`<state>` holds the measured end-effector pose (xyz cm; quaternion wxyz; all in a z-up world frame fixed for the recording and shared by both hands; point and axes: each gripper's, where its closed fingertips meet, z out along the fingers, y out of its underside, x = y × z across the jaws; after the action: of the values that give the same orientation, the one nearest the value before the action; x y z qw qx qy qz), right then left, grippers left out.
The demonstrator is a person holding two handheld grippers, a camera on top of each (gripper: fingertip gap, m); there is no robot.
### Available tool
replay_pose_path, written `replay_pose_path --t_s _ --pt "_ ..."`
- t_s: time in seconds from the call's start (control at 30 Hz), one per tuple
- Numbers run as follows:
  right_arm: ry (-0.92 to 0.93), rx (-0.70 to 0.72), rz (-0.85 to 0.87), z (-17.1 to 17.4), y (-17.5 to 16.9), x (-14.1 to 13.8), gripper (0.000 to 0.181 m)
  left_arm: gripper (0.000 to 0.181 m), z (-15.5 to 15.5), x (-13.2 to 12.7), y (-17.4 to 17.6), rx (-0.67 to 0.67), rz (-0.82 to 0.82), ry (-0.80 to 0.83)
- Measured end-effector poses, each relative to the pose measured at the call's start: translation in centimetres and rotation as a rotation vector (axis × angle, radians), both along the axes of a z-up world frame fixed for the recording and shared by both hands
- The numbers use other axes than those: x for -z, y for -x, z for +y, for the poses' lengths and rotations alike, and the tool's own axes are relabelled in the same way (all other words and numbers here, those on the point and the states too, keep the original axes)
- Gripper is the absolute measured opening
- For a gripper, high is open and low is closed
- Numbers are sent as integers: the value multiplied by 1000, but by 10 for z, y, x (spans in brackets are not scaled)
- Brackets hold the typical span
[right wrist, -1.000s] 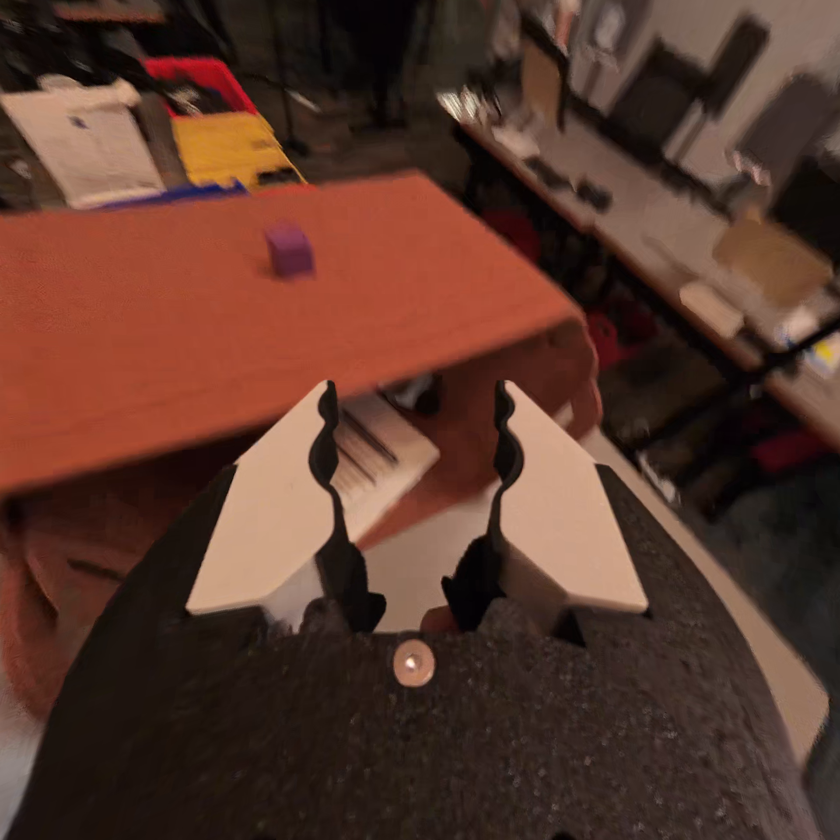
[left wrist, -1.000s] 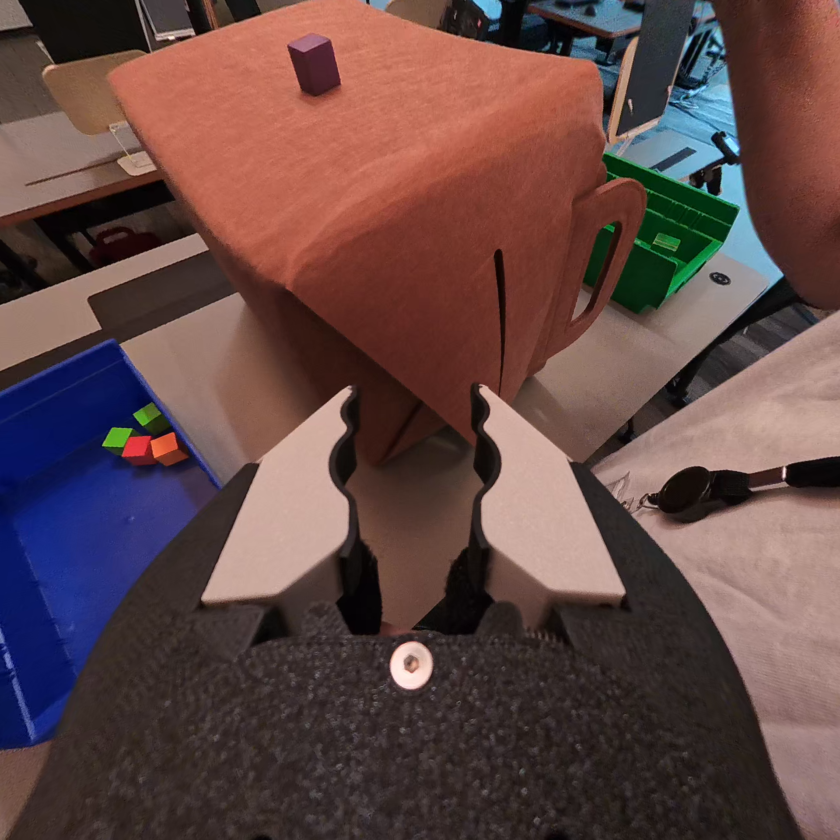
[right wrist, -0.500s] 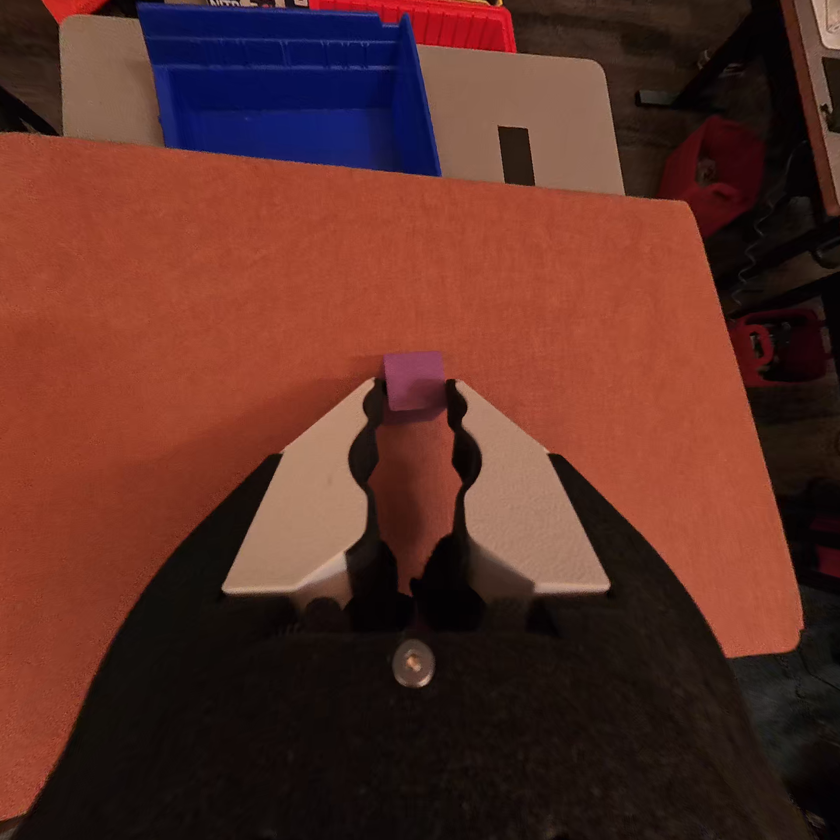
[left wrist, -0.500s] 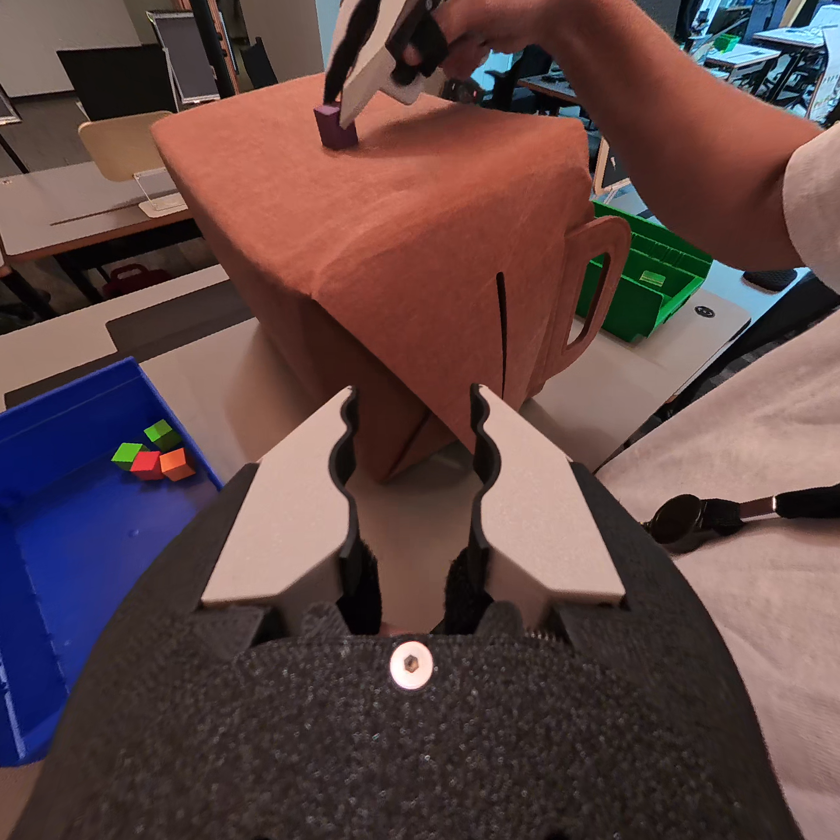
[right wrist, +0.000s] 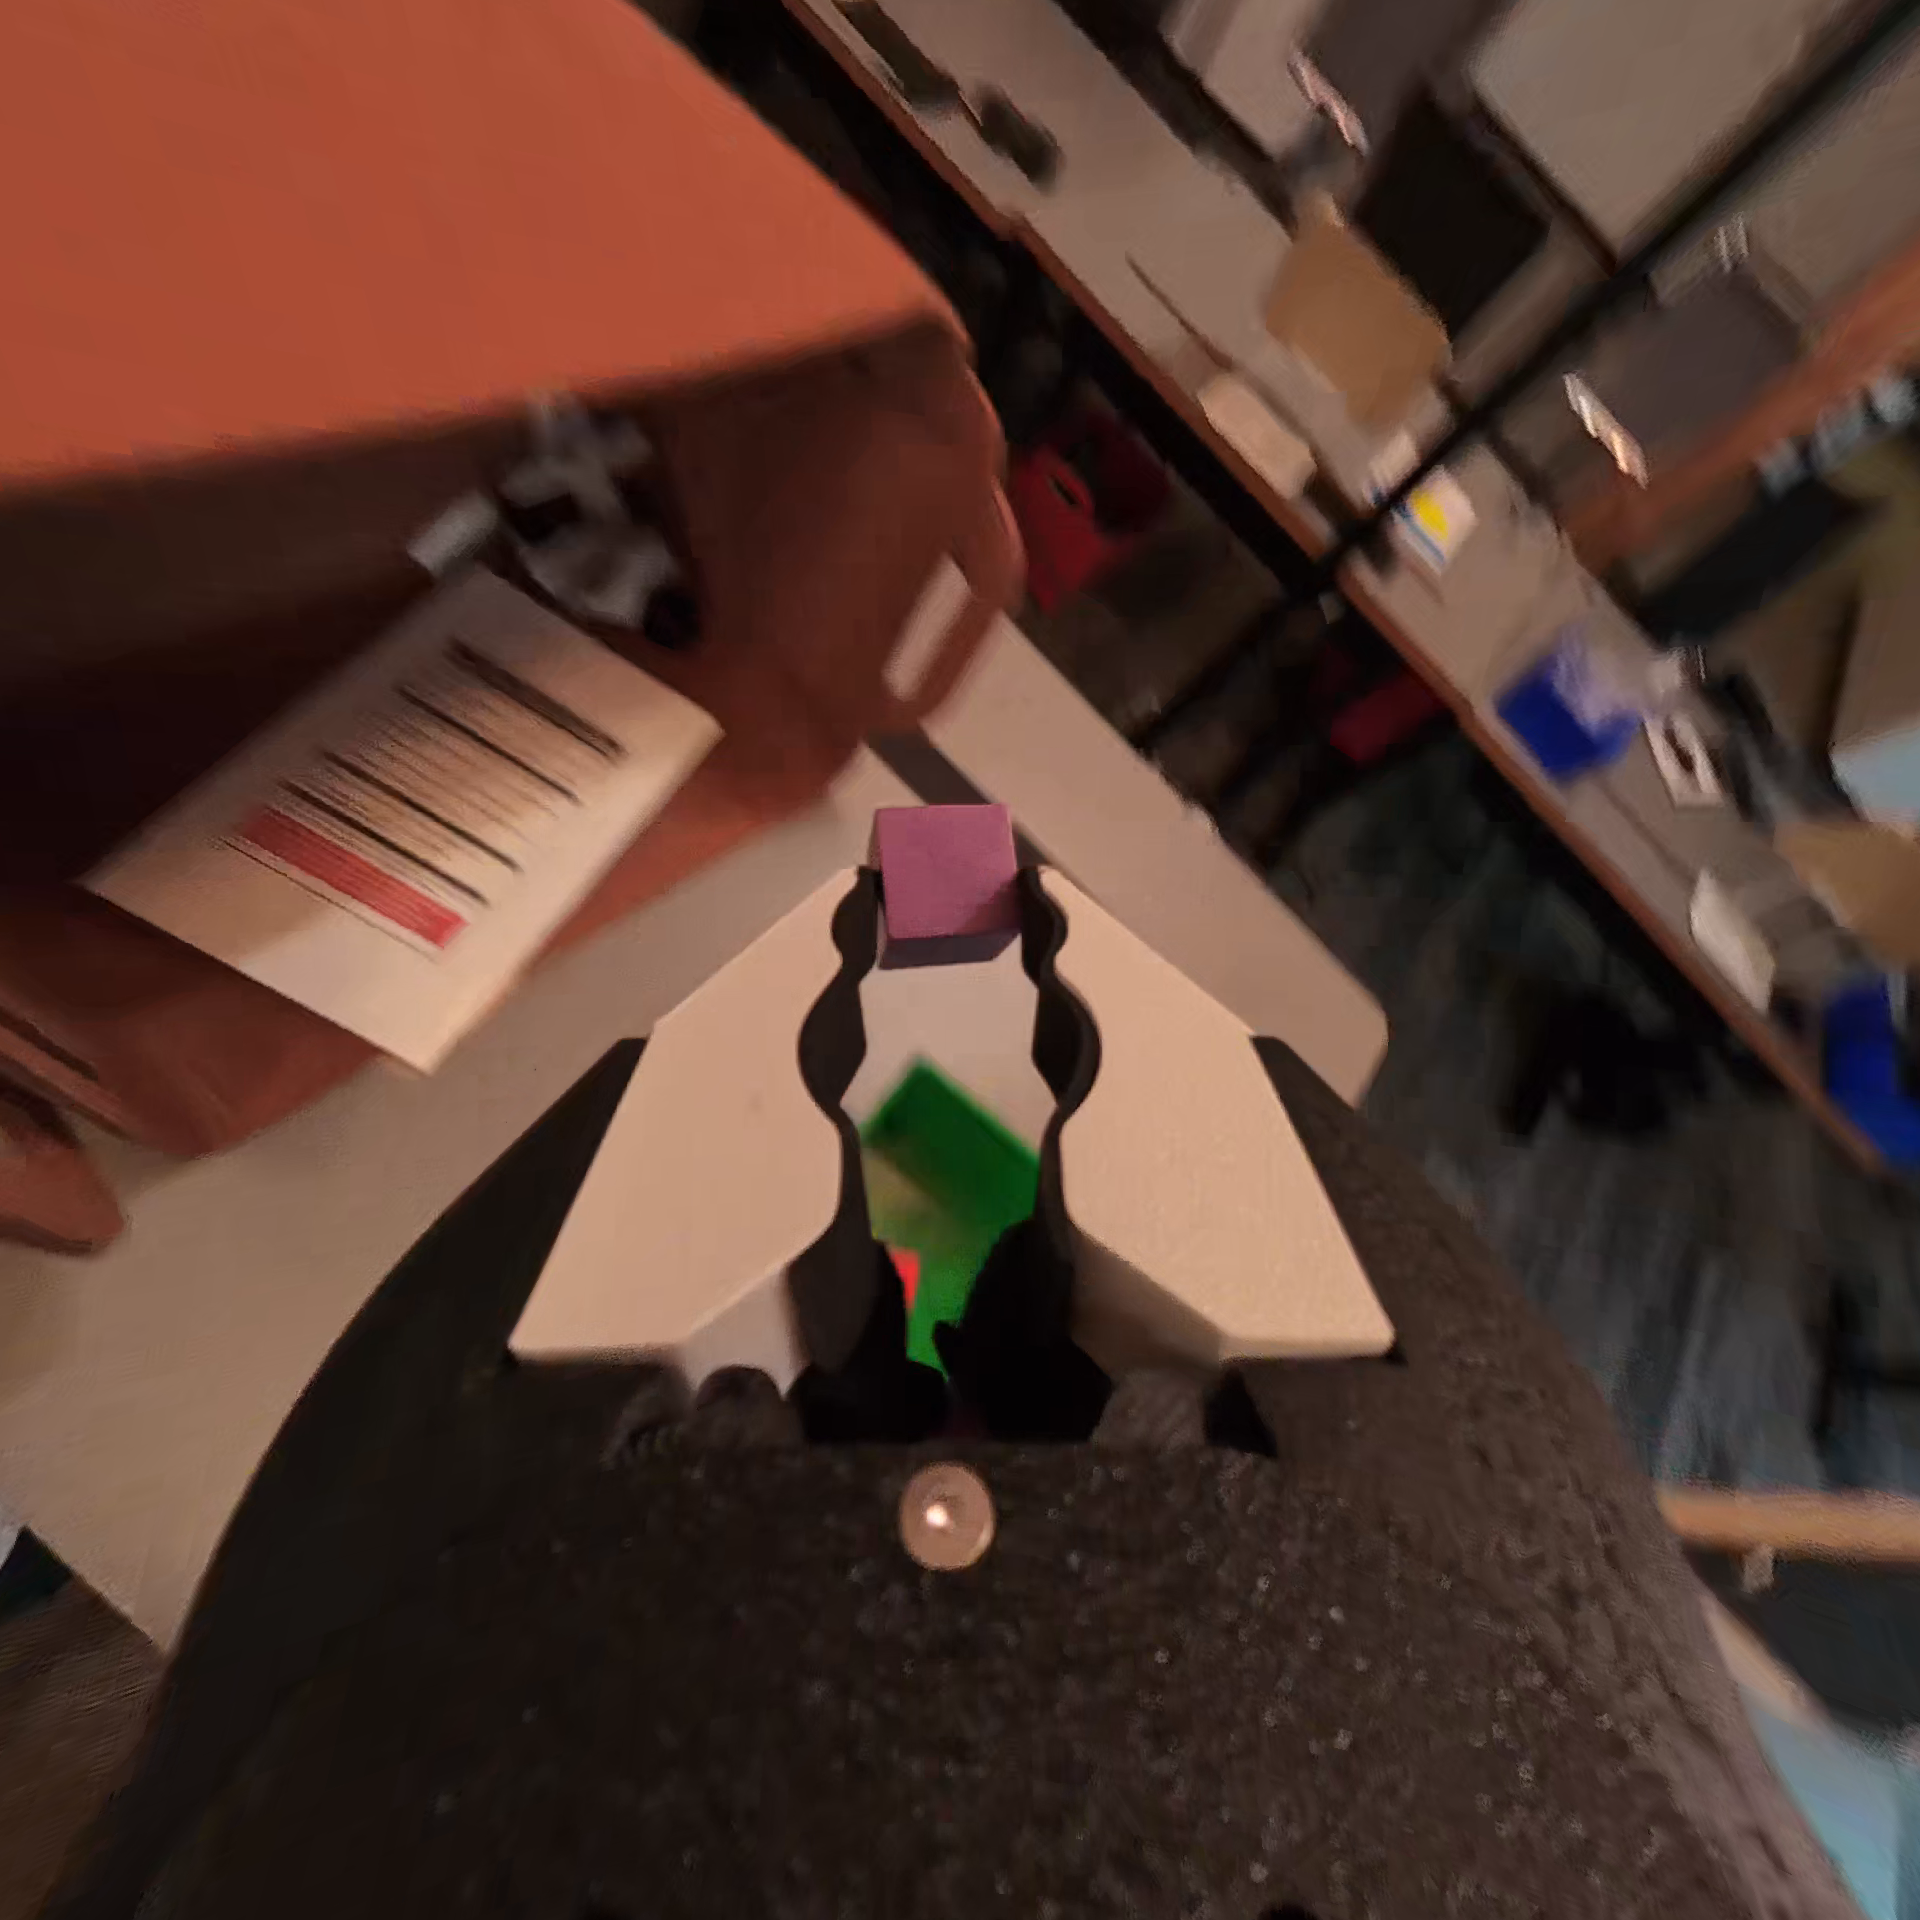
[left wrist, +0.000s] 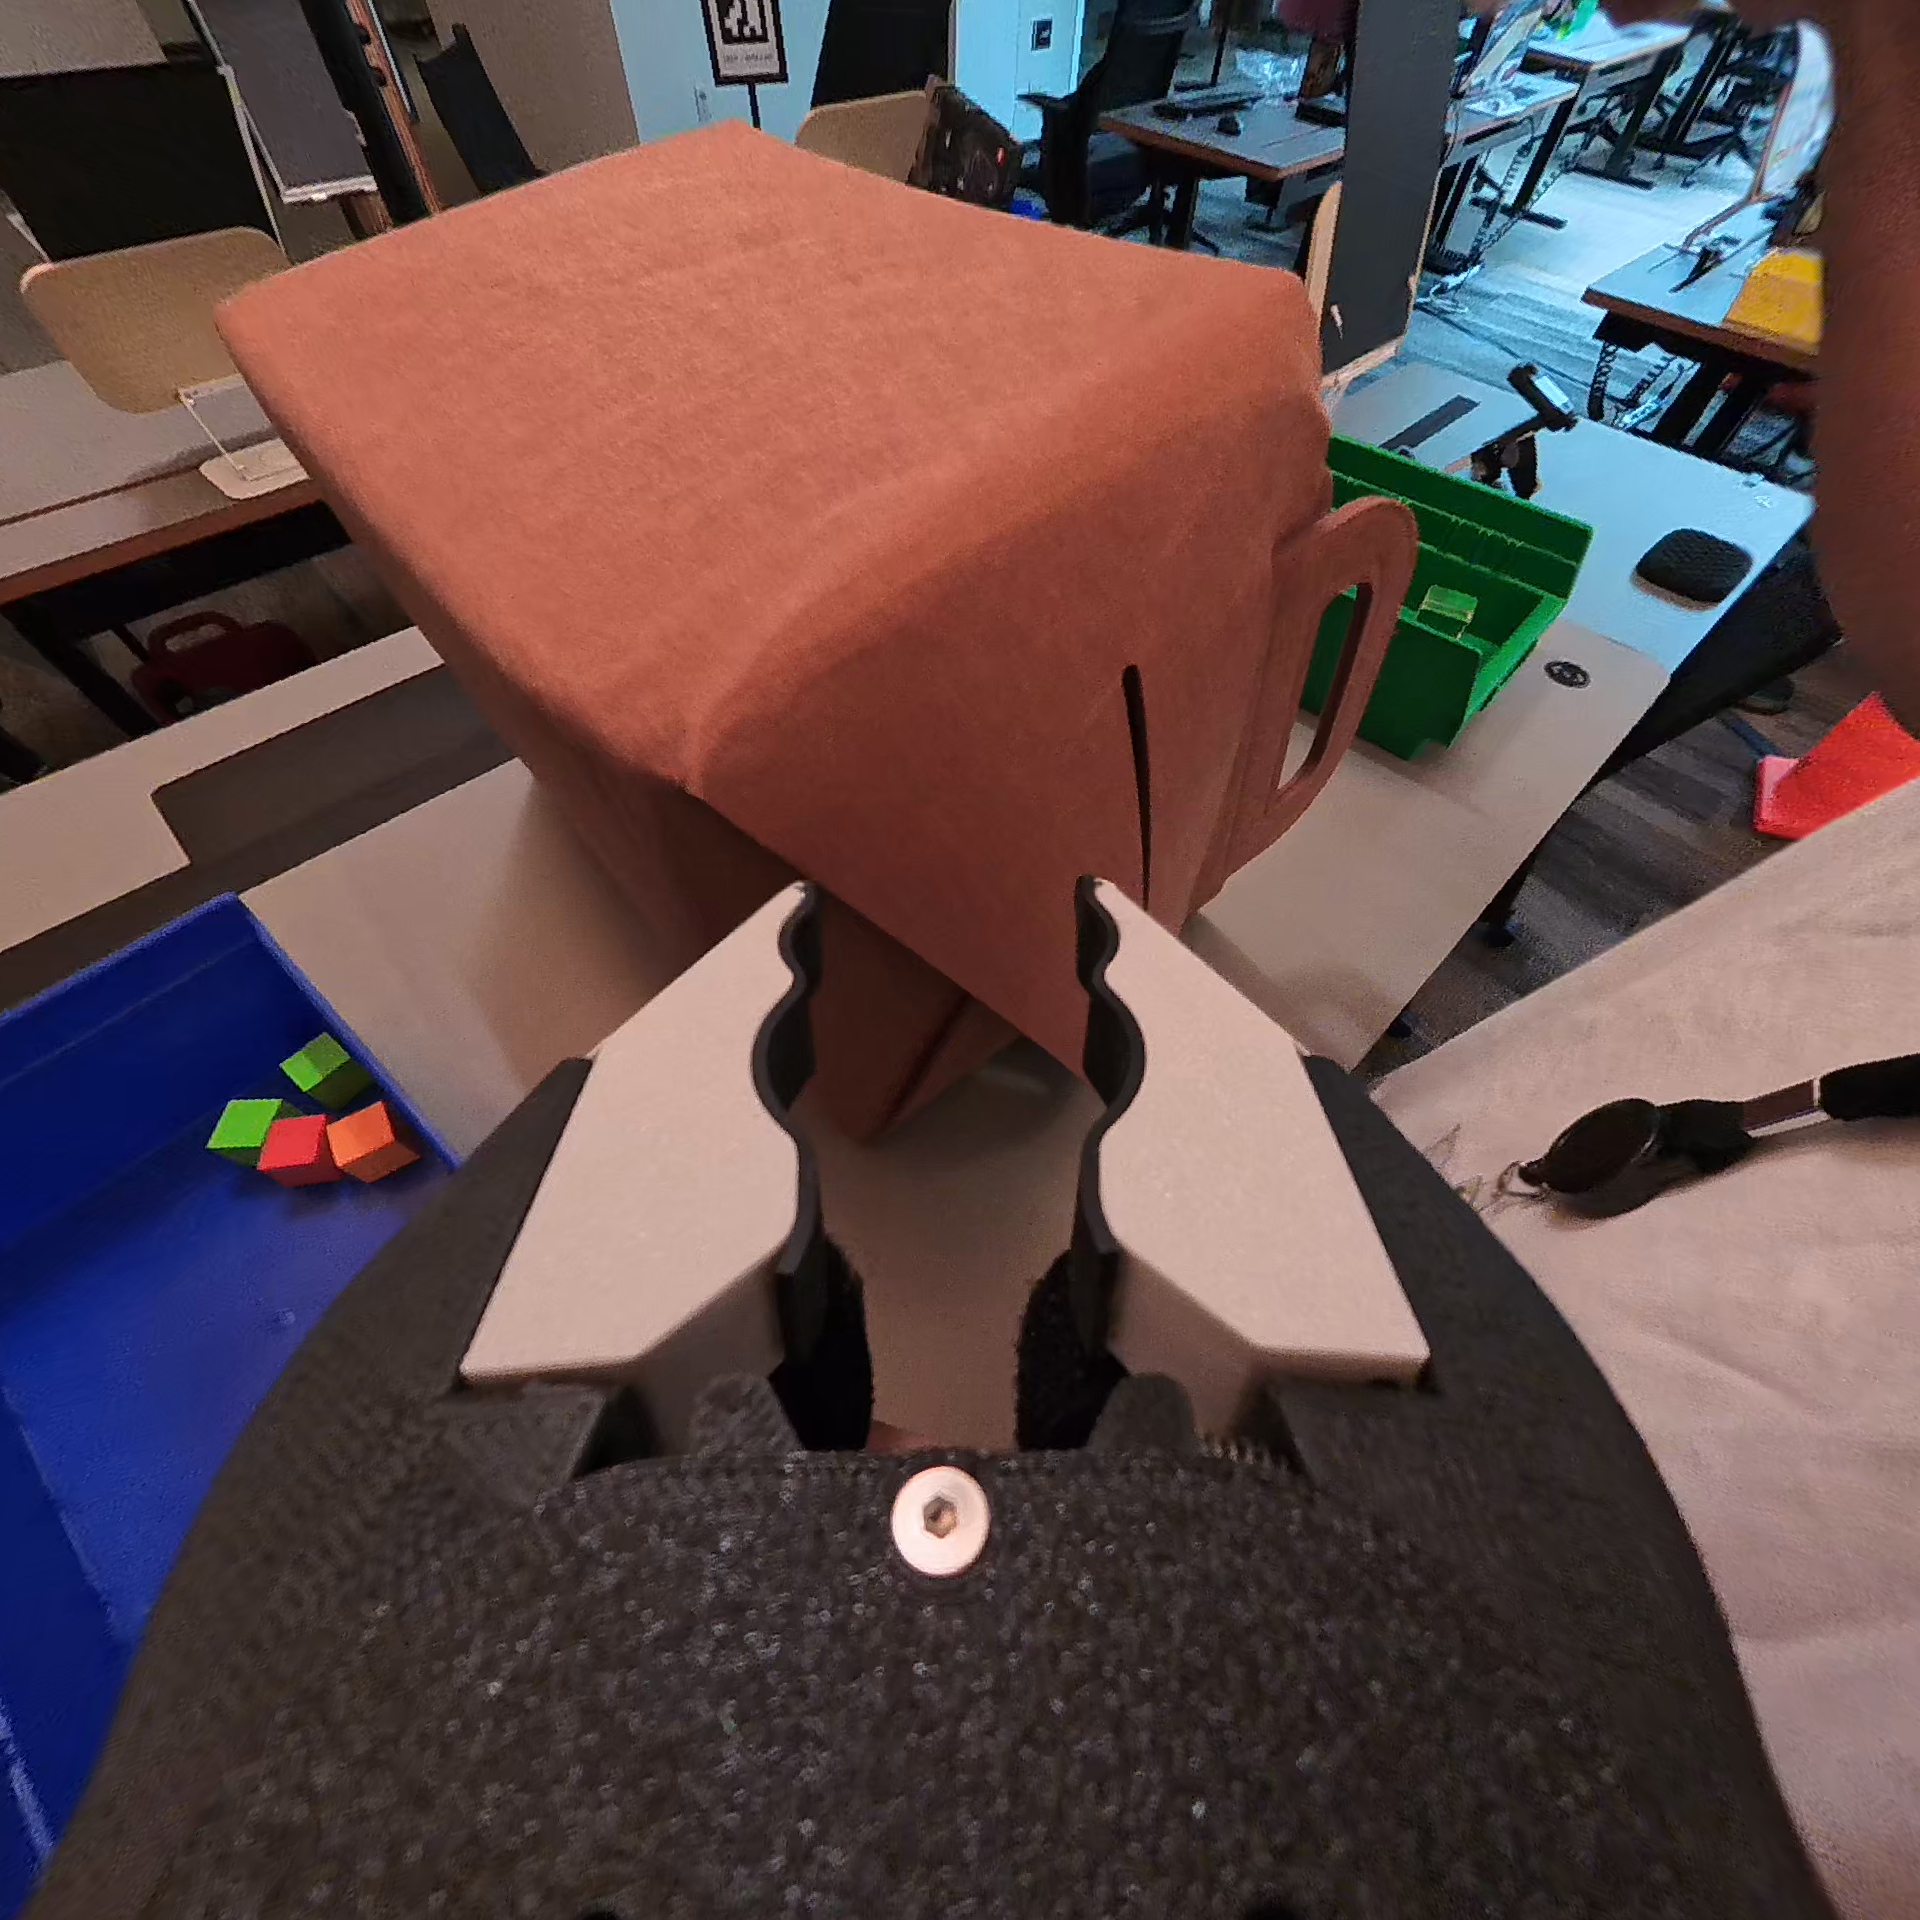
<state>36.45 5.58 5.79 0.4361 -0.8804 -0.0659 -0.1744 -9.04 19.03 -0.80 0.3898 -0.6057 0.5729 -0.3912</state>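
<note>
Right gripper: jaws clenched on a small purple cube, pinched only at the very tips, upper centre of the right wrist view. The cube is off any surface, with the desk edge and floor behind it. The view is motion-blurred.

Likely risks: the hold is shallow. The cube looks smooth and hard-edged, so a tilt or jolt could twist it out and drop it to the floor. A slip over the green bin, visible low between the fingers, would matter less.

Left gripper: jaws released, nothing between them, hanging low in the frame just short of the brown cloth-covered box. The near corner of the box lies close ahead, and a forward nudge could drag the cloth.

Materials:
- The box covering is matte, felt-like and softly creased, with a slit and a cut-out handle at right.
- The blue bin, lower left, is glossy moulded plastic and holds green, red and orange cubes.
- The gripper fingers have pale flat faces with wavy black inner pads, and the body is grainy black.
</note>
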Motion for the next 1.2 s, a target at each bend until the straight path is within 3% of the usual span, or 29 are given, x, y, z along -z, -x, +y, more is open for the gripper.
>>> replay_pose_path --t_s 0.13,0.27,0.37,0.47,0.83,0.97,1.07,1.2 --pt "117 252 131 -90 -67 128 27 50 2 -6 -11 13 20 -3" --pt "229 328 272 -127 -81 252 27 50 -2 -16 -25 35 23 3" --pt "325 349 304 -138 -89 311 26 50 -7 -18 -35 42 41 -12" --pt "382 323 396 -137 -82 342 26 50 -17 -18 -42 56 60 -20" --pt "413 200 402 -103 -60 346 26 50 -36 -9 -46 59 90 -22" --pt "424 221 377 -113 -61 336 44 50 -35 -10 -41 50 74 -14" --pt "259 273 384 -112 -59 286 43 50 -28 -8 -35 24 67 3" --pt "-147 298 370 -96 -30 181 39 50 -18 -2 -27 -21 50 118"
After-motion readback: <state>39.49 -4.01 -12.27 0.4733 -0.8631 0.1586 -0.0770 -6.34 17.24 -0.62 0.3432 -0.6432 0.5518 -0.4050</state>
